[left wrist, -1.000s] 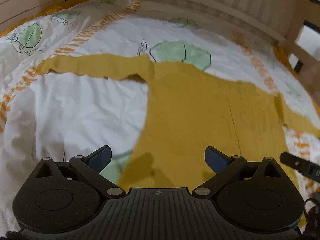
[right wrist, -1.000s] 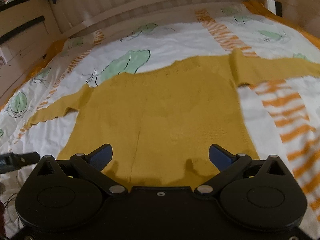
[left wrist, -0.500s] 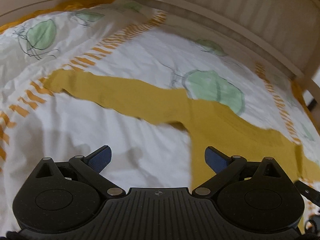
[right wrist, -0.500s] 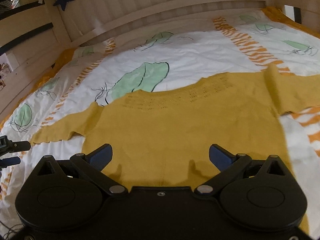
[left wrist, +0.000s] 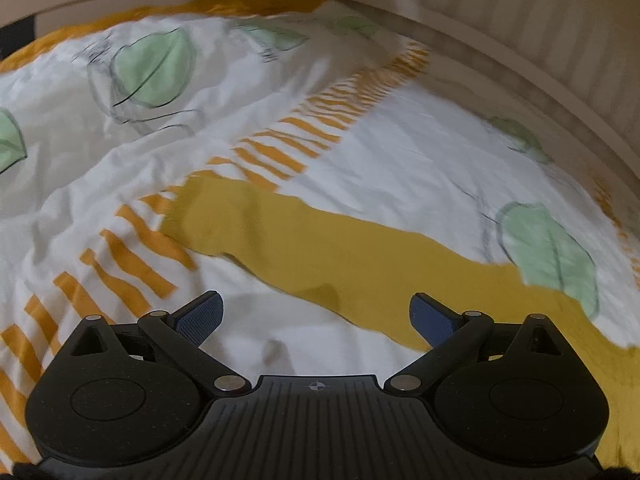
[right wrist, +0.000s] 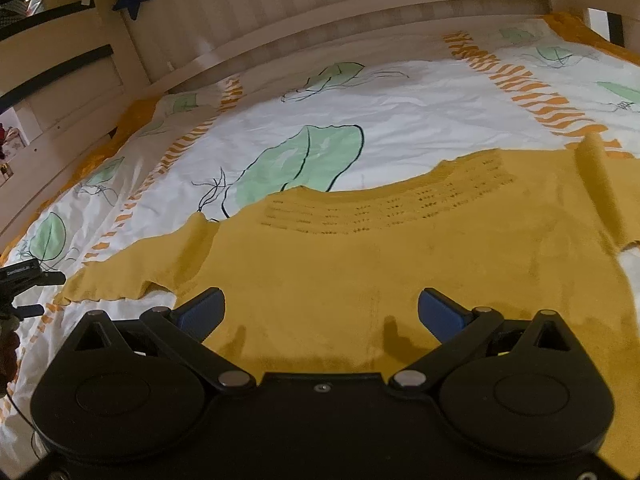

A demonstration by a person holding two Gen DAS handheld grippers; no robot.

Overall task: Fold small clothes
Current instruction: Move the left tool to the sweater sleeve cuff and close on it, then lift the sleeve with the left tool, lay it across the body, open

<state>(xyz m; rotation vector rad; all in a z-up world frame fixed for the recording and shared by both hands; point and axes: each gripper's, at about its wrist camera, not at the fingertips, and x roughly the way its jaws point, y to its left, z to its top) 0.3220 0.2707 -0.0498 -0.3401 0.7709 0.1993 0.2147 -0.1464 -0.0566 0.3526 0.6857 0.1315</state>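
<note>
Here, a yellow sweater (right wrist: 400, 264) lies flat on a white bed cover (right wrist: 400, 104) with green leaves and orange stripes. The sweater's body fills the middle of the right view, with little rows of holes near the neck. One sleeve (left wrist: 304, 236) stretches out to the side (it looks a bit blurry in the left view) and its end lies on the orange stripes. The left gripper (left wrist: 316, 318) hangs over that sleeve with its blue tips wide apart, holding nothing. The right gripper (right wrist: 320, 312) hangs over the sweater's body, tips wide apart too. A wooden bed rail (right wrist: 360, 4) runs behind.
</note>
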